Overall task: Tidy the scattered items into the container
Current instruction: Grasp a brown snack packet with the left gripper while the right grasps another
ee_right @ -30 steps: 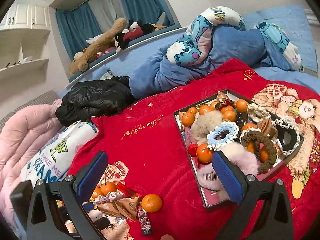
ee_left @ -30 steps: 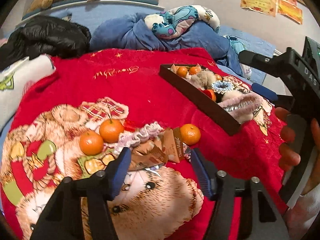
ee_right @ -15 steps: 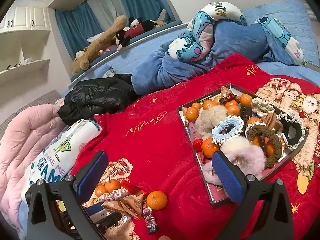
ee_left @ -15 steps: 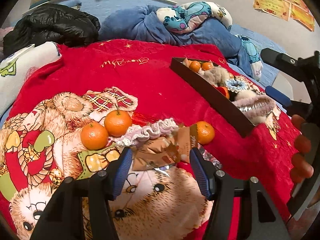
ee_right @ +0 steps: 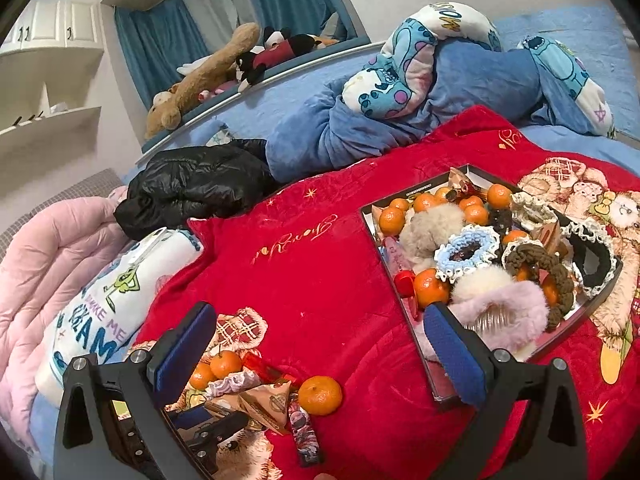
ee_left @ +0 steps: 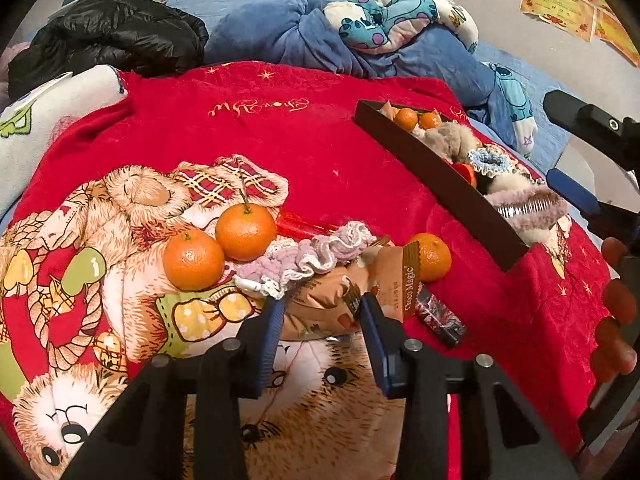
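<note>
A dark box [ee_left: 436,178] on the red blanket holds tangerines and scrunchies; it also shows in the right wrist view [ee_right: 404,300]. Loose items lie in a heap: two tangerines [ee_left: 218,246], a third tangerine [ee_left: 432,256], a lilac scrunchie [ee_left: 312,258], brown snack packets [ee_left: 340,300] and a dark wrapped bar [ee_left: 440,318]. My left gripper [ee_left: 322,316] is closing round a brown packet, its pads on either side. My right gripper [ee_right: 316,344] is open and empty, hovering above the blanket left of the box; the heap [ee_right: 260,392] lies below it.
A black jacket [ee_right: 192,188], a blue quilt with a cartoon pillow [ee_right: 400,76], a white printed pillow [ee_right: 108,300] and a pink quilt [ee_right: 44,256] ring the blanket. Plush toys [ee_right: 224,68] line the window ledge. The person's fingers [ee_left: 616,308] show at the right.
My left gripper has moved forward to the heap and its fingers have narrowed around the brown packet. The right gripper has shifted slightly and stays open.
</note>
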Tool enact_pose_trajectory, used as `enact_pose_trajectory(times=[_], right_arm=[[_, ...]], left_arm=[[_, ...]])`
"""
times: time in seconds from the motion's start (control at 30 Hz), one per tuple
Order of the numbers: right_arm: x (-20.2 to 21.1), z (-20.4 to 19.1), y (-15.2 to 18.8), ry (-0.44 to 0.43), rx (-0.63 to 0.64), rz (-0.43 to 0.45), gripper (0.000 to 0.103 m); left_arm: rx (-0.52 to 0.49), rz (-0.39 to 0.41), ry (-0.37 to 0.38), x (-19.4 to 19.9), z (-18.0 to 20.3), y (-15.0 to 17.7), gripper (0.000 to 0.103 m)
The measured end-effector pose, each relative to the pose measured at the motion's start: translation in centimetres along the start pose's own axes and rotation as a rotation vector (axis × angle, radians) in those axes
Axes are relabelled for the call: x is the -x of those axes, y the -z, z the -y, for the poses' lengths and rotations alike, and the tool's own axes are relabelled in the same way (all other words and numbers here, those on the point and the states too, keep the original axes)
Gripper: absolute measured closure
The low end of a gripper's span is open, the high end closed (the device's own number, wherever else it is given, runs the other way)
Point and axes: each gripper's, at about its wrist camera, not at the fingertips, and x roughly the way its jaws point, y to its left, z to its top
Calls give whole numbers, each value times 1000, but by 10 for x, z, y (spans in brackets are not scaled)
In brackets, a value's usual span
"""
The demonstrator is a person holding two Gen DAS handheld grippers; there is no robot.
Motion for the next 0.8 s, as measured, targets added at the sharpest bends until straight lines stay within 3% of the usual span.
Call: enact_pose_trajectory(times=[0.5, 0.8], right_arm=[[-2, 2, 3, 12, 9, -16, 0], [-11, -19, 18, 26, 110, -55, 0]], left_arm=[[-14, 59, -26, 24, 7, 1, 68], [28, 145, -67, 55, -8, -4, 68]])
